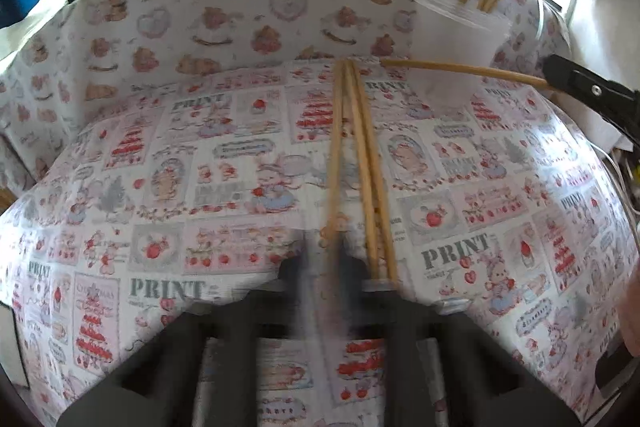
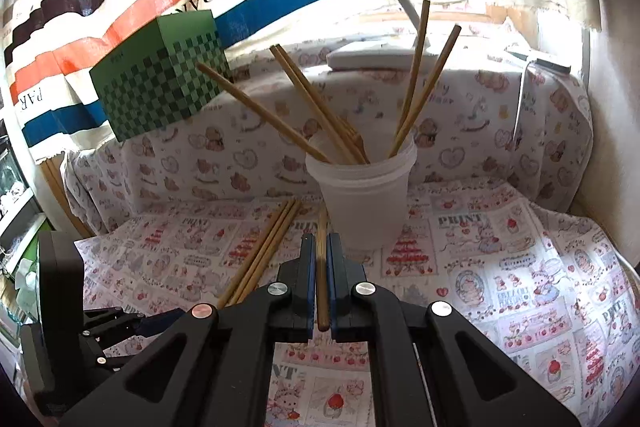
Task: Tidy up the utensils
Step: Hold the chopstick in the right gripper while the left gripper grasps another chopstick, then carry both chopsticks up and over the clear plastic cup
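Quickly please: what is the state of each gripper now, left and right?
Left gripper: jaws closed, blurred; whether it grips a loose chopstick cannot be told.
Right gripper: jaws closed on one chopstick.

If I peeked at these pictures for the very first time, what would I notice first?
Probably the white cup at the back of the cartoon-print cloth, with wooden chopsticks fanning out of it. Right up front, the right gripper pinches a single chopstick that points toward the cup. A green checkered box stands behind, to the left.
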A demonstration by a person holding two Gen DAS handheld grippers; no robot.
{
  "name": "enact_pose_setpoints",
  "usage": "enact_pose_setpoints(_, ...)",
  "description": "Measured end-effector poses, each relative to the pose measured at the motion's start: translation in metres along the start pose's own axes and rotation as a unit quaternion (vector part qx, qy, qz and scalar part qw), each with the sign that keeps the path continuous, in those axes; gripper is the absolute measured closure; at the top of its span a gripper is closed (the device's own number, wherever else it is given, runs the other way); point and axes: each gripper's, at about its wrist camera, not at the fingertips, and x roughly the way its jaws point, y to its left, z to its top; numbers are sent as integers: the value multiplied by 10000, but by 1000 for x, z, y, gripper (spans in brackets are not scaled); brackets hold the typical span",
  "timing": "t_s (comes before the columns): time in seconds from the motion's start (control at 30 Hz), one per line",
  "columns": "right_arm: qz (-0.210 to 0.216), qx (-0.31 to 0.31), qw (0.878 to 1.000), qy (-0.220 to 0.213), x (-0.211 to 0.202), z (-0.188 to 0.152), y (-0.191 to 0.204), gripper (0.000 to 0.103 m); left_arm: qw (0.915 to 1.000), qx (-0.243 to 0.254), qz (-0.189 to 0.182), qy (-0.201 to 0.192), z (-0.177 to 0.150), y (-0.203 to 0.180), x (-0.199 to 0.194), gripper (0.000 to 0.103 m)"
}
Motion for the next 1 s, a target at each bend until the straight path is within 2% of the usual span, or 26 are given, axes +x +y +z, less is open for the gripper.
enact_pose_setpoints(0.03, -18, -29, 10000, -16, -1, 0, 1, 97, 9999, -4, 0, -141, 1, 0, -4, 98)
enact_pose_setpoints(0.13, 63, 70, 9998, -150, -6, 2, -2, 97, 9938, -108, -6, -1111, 3, 3, -41, 99)
enact_pose_setpoints(0.2, 170, 118, 9991, -363, -16, 4, -3, 97, 9836, -263, -140, -1778, 1, 10, -68, 99)
enact_pose_setpoints(0.27, 324, 191, 9970, -673, -29, 6, -7, 97, 9696, -450, -226, -2394, -3, 19, -93, 99)
enact_pose_setpoints(0.37, 615, 291, 9915, -1109, -47, 9, -12, 97, 9531, -570, -206, -2965, -8, 26, -116, 99)
enact_pose_setpoints(0.47, 824, 344, 9863, -1389, -60, 11, -15, 97, 9433, -608, -132, -3262, -8, 27, -124, 99)
enact_pose_setpoints(0.57, 968, 353, 9831, -1516, -67, 11, -14, 97, 9379, -560, -172, -3418, -8, 27, -131, 99)
enact_pose_setpoints(0.73, 1025, 241, 9816, -1593, -73, 12, -12, 97, 9345, -359, 23, -3540, 0, 16, -144, 99)
enact_pose_setpoints(0.83, 899, 261, 9829, -1583, -77, 19, -15, 97, 9331, -261, 89, -3585, 8, 11, -155, 99)
enact_pose_setpoints(1.0, 753, 314, 9852, -1510, -92, 37, -22, 97, 9309, -242, 13, -3644, 23, 7, -175, 99)
